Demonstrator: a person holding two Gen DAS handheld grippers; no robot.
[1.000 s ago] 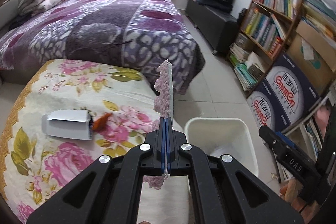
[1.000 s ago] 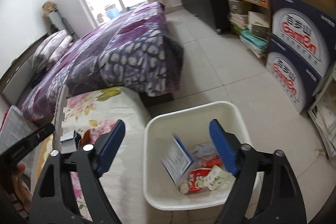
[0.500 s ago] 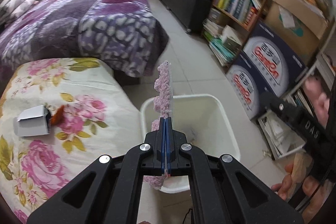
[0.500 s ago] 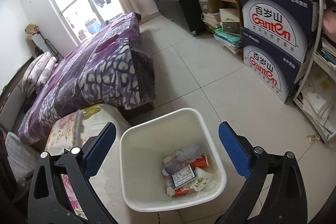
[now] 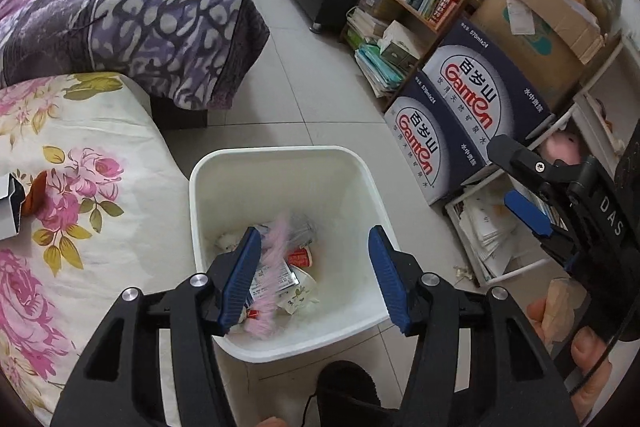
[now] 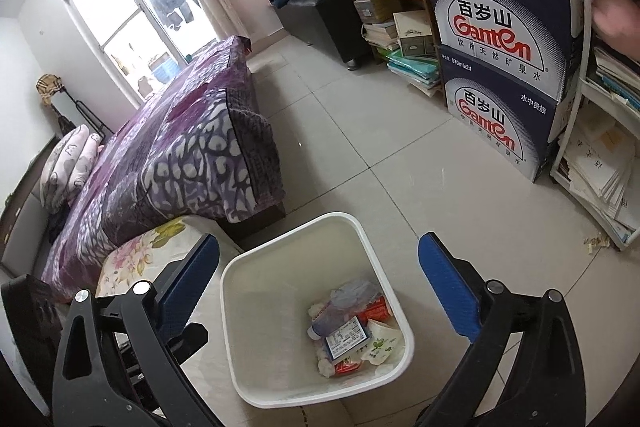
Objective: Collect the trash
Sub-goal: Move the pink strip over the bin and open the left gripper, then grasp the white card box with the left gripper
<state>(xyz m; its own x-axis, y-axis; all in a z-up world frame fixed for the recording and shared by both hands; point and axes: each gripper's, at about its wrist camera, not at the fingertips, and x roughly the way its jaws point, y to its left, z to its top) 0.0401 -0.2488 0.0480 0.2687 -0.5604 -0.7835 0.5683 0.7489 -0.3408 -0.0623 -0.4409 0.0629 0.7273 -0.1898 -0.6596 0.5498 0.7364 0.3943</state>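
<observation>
Above the white bin, seen along the left gripper, the jaws are opening and a blurred pink scrap hangs free just inside the left pad, over the wrappers and bottle already lying in the bin. No pad presses on it; it looks to be dropping away. Left of the bin, on the floral cover, a small white carton and an orange scrap lie side by side, not yet collected. Right of the bin, a hand carries the other tool.

Over the same white bin, the right-wrist camera shows the right gripper spread wide with nothing between its blue pads, the litter pile in the bin's near right corner below. Beyond the bin stand the purple bed and stacked water cartons.

By these pictures, the step in hand is the drop of the pink scrap. The next move probably calls for swinging a free claw back to the cover, left of the bin, and closing on the carton or the orange scrap.
</observation>
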